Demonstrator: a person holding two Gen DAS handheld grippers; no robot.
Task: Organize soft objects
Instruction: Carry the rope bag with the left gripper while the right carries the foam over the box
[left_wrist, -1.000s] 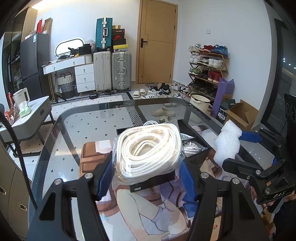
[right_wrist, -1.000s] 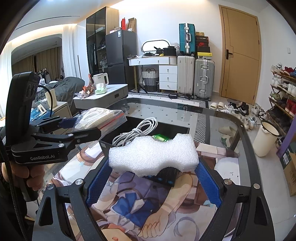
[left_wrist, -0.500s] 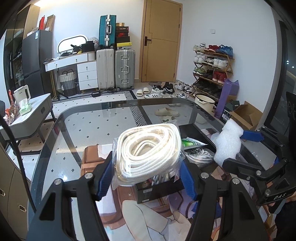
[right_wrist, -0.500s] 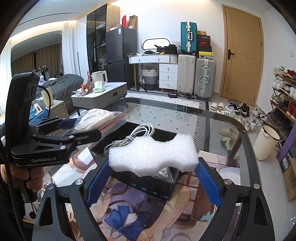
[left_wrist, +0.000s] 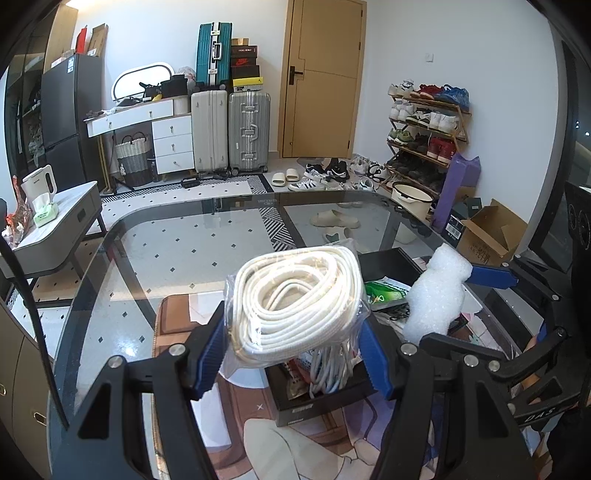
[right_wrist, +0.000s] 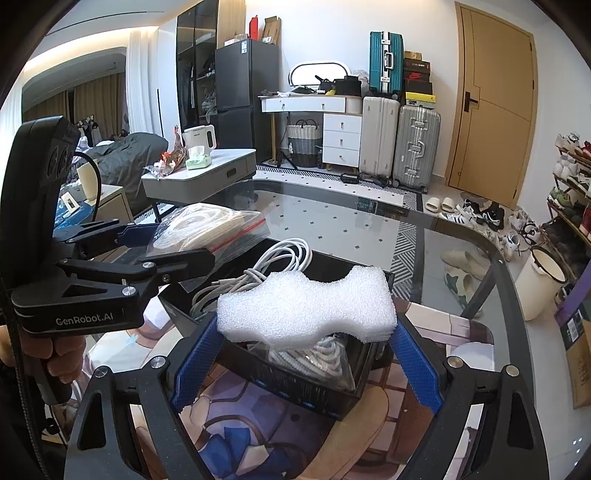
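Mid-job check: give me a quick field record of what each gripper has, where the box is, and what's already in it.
left gripper: shut on bagged white rope coil, held above the box
right gripper: shut on white foam piece, held above the box
black box: open, on the printed mat on the glass table
box contents: white cable bundle, green packet, another bagged coil
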